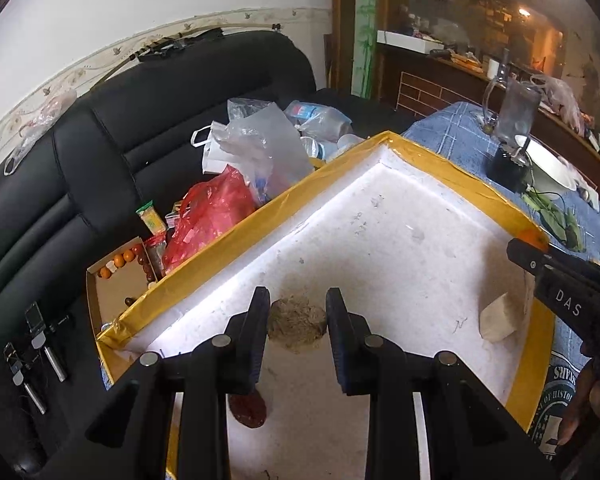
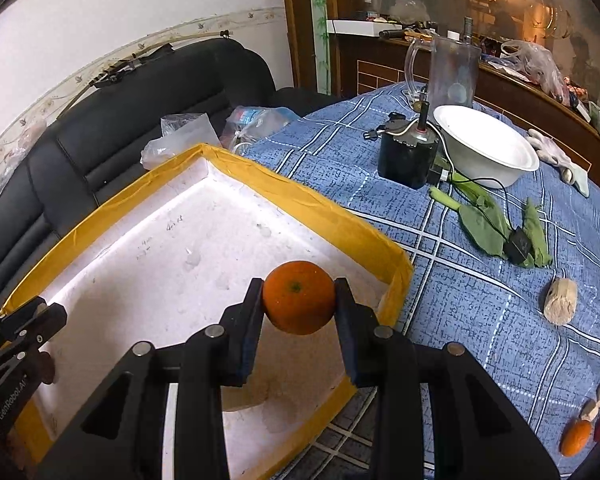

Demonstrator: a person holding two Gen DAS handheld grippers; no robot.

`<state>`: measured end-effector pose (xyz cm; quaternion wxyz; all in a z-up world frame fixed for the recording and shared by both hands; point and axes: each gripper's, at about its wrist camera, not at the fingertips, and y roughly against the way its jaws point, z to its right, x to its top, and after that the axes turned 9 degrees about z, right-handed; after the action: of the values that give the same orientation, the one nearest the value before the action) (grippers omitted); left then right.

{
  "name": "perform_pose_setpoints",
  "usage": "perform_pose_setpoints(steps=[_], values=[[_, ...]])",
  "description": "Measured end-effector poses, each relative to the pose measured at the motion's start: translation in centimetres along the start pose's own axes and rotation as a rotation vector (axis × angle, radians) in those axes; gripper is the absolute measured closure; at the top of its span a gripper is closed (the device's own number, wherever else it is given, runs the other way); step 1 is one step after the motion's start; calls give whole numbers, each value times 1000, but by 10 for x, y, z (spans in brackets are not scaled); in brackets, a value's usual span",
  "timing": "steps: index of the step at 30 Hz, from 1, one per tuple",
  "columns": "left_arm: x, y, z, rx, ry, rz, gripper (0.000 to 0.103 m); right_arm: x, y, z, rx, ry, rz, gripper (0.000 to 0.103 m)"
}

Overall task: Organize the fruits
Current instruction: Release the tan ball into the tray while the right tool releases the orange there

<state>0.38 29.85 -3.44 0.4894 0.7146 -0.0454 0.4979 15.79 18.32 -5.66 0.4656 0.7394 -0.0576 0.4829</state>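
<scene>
Orange and glossy, with a fine pebbled rind and a small green stem scar facing my camera, a round citrus fruit [image 2: 299,297] sits clamped between the black fingers of my right gripper [image 2: 299,300], held above the near corner of a shallow white foam tray edged in yellow tape [image 2: 320,208]. Its skin looks taut and unblemished. My left gripper [image 1: 297,312] hangs over the same tray with its jaws apart and nothing between them; just ahead of its fingertips lies a rough, fibrous tan clump [image 1: 298,322], below them a dark red patch [image 1: 248,410], and off to the right a pale cream wedge-shaped block [image 1: 498,320]. The tray floor is grainy and stained. To the right of my right gripper, a blue plaid tablecloth [image 2: 480,300] carries a smooth white bowl [image 2: 486,148].
</scene>
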Motion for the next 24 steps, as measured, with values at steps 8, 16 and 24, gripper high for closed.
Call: perform_pose_setpoints(steps=[8, 16, 24], values=[[2, 2, -12, 15, 46, -1, 69, 0, -1, 0, -33, 17, -8, 37], [5, 24, -11, -12, 68, 78, 28, 1, 34, 18, -56, -25, 53, 35], [-5, 54, 5, -13, 9, 143, 23, -21, 91, 50, -76, -98, 136, 16]])
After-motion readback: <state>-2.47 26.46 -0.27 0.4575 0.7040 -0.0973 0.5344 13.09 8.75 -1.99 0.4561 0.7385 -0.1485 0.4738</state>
